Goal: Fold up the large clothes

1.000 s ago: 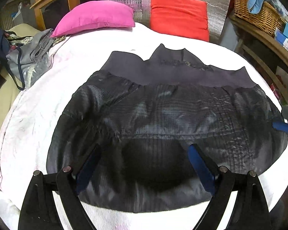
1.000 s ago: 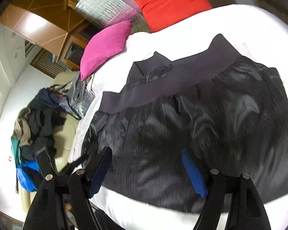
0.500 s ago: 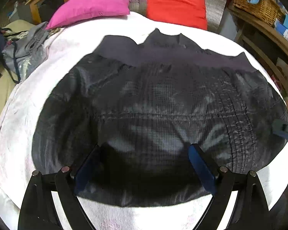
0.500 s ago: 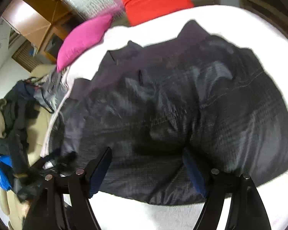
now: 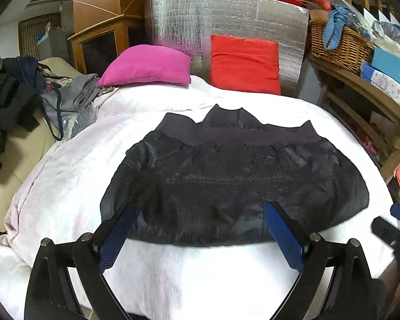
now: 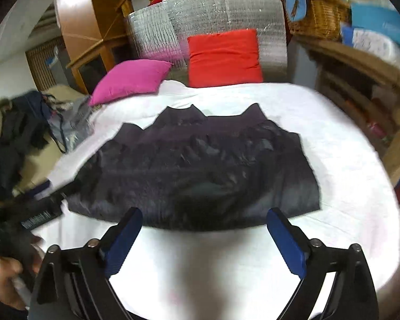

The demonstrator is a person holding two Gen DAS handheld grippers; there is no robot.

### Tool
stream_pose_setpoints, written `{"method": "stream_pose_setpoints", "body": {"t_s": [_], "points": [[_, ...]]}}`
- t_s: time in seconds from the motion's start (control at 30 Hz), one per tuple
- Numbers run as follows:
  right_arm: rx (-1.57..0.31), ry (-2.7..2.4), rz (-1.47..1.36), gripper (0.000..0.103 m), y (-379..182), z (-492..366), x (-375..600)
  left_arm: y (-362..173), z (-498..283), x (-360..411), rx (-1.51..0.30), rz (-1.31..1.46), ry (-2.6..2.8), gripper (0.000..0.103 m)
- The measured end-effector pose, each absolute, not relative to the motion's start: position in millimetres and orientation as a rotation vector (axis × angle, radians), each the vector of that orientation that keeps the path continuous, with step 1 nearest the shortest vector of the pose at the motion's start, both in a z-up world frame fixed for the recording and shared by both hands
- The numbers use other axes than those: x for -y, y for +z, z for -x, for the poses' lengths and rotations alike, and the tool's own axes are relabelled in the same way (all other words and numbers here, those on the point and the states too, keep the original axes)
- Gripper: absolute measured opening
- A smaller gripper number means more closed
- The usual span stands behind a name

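Left wrist view shows both tongs, left gripper (image 5: 200, 229) and right gripper (image 6: 204, 236), gaping empty above the jacket (image 5: 234, 184), right jaws just widened, likely because its fold is laid.

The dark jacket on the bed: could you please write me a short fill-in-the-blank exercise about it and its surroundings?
1. The dark jacket lies flat on a ____ bed cover.
2. Beside the pink cushion at the head of the bed stands a ____ cushion.
3. The right gripper holds ____ between its blue pads.
4. Blue cloth hangs over the rim of the wicker ____ on the shelf.

Missing words: white; red; nothing; basket
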State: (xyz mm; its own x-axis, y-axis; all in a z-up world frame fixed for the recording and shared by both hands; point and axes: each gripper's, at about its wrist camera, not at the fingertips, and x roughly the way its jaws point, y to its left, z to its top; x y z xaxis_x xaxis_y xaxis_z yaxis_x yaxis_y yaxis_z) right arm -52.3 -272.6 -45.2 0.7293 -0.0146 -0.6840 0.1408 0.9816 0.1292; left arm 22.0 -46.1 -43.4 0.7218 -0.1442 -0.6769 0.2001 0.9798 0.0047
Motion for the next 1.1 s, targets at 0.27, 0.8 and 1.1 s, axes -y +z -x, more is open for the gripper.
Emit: {"method": "stream_pose_setpoints", "body": {"t_s": [0.27,0.8,1.1], "points": [[-0.664,-0.122,-0.117,0.096,-25,81,250,-26,12,42,-0.703,-0.045,-0.172,0.098],[-0.642,-0.153,-0.103,0.096,-18,93,243,-16,28,43,-0.661,-0.082,-0.123,0.103],[-0.635,-0.16,-0.1,0.096,-13,88,242,-15,27,36,-0.649,-0.087,-0.086,0.103]]}}
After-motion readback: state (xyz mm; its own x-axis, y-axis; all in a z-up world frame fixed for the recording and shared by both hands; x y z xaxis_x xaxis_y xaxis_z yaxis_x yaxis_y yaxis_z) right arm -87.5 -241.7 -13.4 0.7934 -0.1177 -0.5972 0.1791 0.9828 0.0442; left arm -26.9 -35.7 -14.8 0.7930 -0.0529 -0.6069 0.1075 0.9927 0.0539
